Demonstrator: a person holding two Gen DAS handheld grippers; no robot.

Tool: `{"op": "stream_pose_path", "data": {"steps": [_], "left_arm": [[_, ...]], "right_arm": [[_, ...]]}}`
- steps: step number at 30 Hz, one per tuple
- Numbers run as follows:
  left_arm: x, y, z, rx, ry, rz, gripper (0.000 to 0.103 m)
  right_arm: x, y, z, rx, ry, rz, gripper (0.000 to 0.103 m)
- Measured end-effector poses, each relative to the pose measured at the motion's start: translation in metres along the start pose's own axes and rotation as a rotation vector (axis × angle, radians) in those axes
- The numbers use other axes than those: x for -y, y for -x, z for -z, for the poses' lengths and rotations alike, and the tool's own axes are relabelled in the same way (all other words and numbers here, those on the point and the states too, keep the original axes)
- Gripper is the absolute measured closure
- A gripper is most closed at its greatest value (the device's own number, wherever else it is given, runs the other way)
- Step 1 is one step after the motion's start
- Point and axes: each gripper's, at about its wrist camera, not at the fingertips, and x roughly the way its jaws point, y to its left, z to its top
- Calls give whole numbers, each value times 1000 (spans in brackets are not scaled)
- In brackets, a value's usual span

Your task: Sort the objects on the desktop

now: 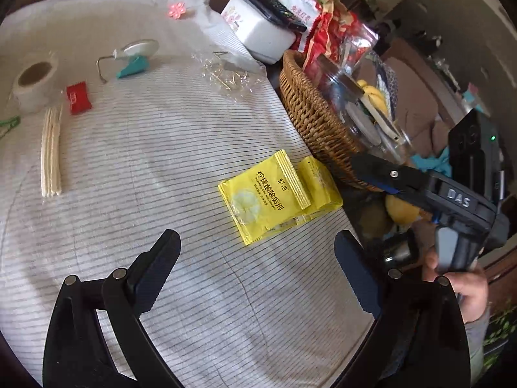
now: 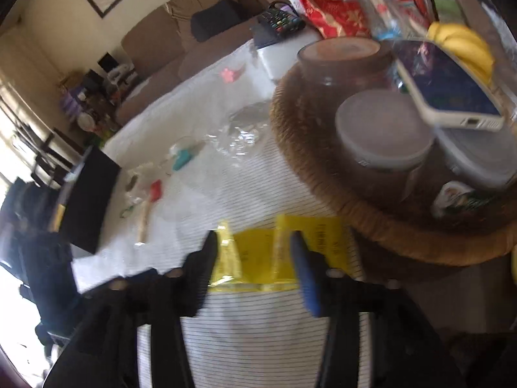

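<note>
Across the striped white cloth (image 1: 161,168) most of the small things lie loose, so by my reading the sorting is at an early stage. Just right of centre in the left wrist view, two flat yellow foil sachets with black print (image 1: 278,197) lie overlapping near the cloth's edge, just beside the round woven wicker basket (image 1: 310,119). That basket, at the upper right, already holds jars, a phone and bananas; whether any of these were put there as part of this task cannot be told.

Unsorted at the left of the frame are a roll of white tape (image 1: 34,80), a small red wrapped sweet (image 1: 77,97) and a bundle of pale wooden sticks (image 1: 51,155). Higher up lie a teal-handled clip with a metal hook (image 1: 129,59), a crumpled clear plastic wrapper (image 1: 226,74) and a pink paper flower (image 1: 176,9).

At the bottom of that frame the left gripper (image 1: 258,252) is spread wide and empty, above bare cloth short of the sachets. In the blurred right wrist view, the right gripper (image 2: 255,252) stands with its fingers parted around the sachets (image 2: 258,255); neither pad looks pressed on them, so I judge them not grasped. Nearly everything is left to sort.
</note>
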Motion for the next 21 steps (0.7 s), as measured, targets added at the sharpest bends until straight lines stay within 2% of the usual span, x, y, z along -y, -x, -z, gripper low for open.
{"op": "stream_pose_path", "data": {"steps": [2, 5, 9, 12, 16, 17, 18, 19, 21], "left_arm": [[15, -6, -9, -12, -114, -21, 7], [34, -21, -22, -59, -287, -14, 7], [59, -45, -26, -136, -524, -74, 7], [70, -64, -22, -203, -646, -110, 7], [71, -86, -15, -278, -714, -143, 9], [70, -87, -13, -281, -711, -139, 19], [68, -88, -12, -277, -705, -147, 36], [66, -87, -12, -273, -700, -154, 39], [60, -82, -14, -274, -667, -119, 43]], "right_arm": [[6, 0, 3, -12, 24, 35, 28], [19, -12, 9, -54, -16, 25, 28], [27, -28, 13, -67, 4, 116, 29], [30, -40, 12, -87, 9, 97, 29], [29, -50, 13, -115, 9, 78, 29], [27, -51, 14, -117, 21, 88, 29], [25, -53, 15, -122, 34, 96, 28], [22, -53, 15, -123, 46, 112, 30], [21, -52, 16, -113, 65, 137, 37]]}}
